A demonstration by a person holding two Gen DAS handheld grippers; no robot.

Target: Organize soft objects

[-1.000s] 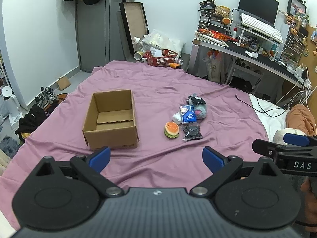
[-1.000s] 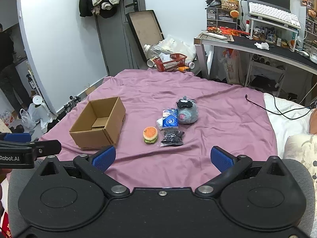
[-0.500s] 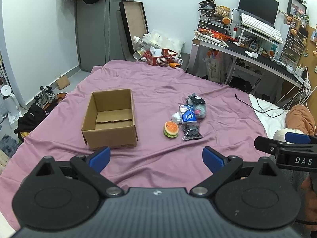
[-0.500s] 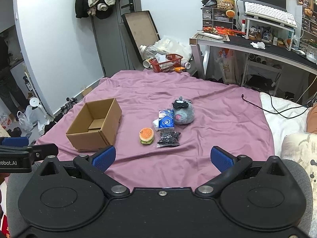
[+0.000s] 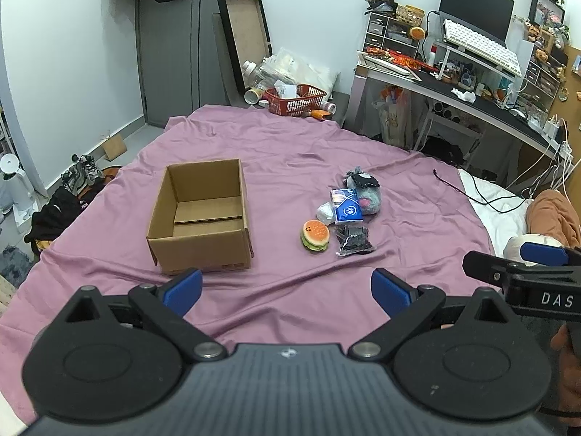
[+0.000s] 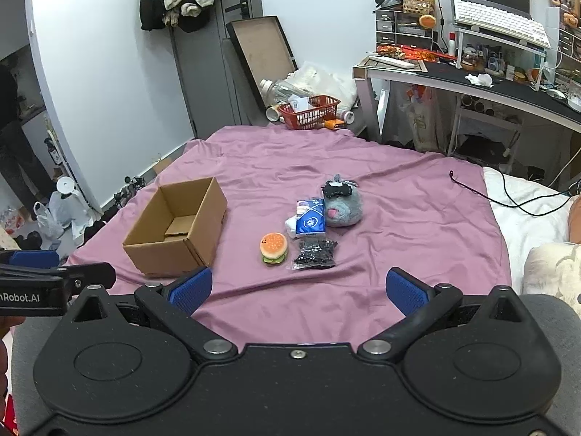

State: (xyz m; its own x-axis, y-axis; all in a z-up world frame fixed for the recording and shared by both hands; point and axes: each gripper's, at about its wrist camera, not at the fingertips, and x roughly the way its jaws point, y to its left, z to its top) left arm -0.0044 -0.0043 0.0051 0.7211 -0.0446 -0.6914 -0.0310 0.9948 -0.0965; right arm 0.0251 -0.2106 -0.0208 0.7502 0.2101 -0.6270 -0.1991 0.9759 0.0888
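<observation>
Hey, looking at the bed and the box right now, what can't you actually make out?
- White item, both views: mostly tucked under the blue tissue pack.
- Cardboard box floor, right wrist view: near wall hides part.
- Clear bag: dark contents too small to identify.
- Tissue pack print: too small to read.

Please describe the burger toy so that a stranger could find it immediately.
On the purple bedsheet, look right of the open cardboard box at the small cluster of things. The burger toy is the cluster's piece nearest the box: round, orange bun, green layer, tiny face.
</observation>
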